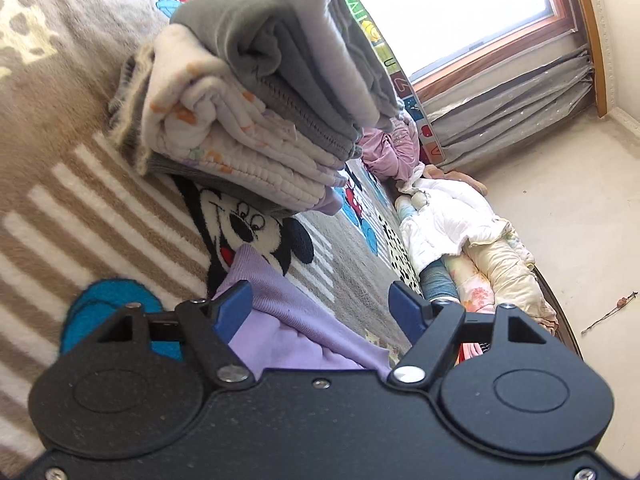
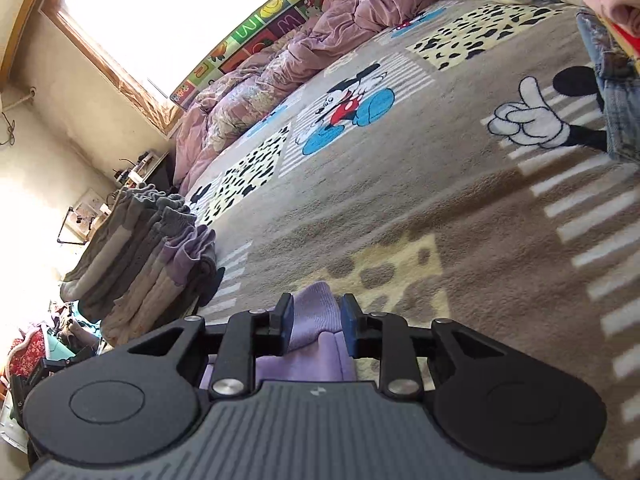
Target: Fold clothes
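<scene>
A fine-ribbed lilac knit garment (image 1: 288, 320) lies on a fluffy, plush cartoon blanket (image 1: 80, 208); the folded stack (image 1: 256, 120) is soft quilted cotton.

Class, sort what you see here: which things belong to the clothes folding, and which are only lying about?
Job:
purple garment
left tongs
right tongs
folded stack

Lying about:
cartoon blanket
pink quilt
white jacket
window
</scene>
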Motion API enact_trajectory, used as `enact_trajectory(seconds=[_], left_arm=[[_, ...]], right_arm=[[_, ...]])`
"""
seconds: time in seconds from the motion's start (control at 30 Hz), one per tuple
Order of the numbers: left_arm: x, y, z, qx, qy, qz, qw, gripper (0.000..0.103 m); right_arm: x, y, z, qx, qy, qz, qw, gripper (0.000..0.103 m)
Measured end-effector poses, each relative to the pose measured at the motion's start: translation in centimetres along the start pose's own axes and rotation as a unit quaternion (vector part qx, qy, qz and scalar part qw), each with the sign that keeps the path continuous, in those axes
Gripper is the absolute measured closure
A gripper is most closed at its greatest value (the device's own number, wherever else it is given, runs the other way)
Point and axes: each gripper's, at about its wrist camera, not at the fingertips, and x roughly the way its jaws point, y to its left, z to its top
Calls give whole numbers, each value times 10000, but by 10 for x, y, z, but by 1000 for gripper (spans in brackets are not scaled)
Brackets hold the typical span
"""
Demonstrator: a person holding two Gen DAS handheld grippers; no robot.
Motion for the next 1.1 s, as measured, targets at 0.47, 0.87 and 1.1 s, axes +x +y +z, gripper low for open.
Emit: enact_trajectory(seconds=[0.47,0.87,1.1], left_arm=[[-116,-12,-95,306,62,-110,9995,27],[-152,-57,-246,824,365,330,9954,28],[-171,-69,-297,1019,115,707,9922,30]], right_arm=[[-120,64,-159,-1399,141,453,9890,70],[-184,99,-272,-2667,-103,820,9602,69],[-203,111,-323,-4011,-45,241,9157,69]])
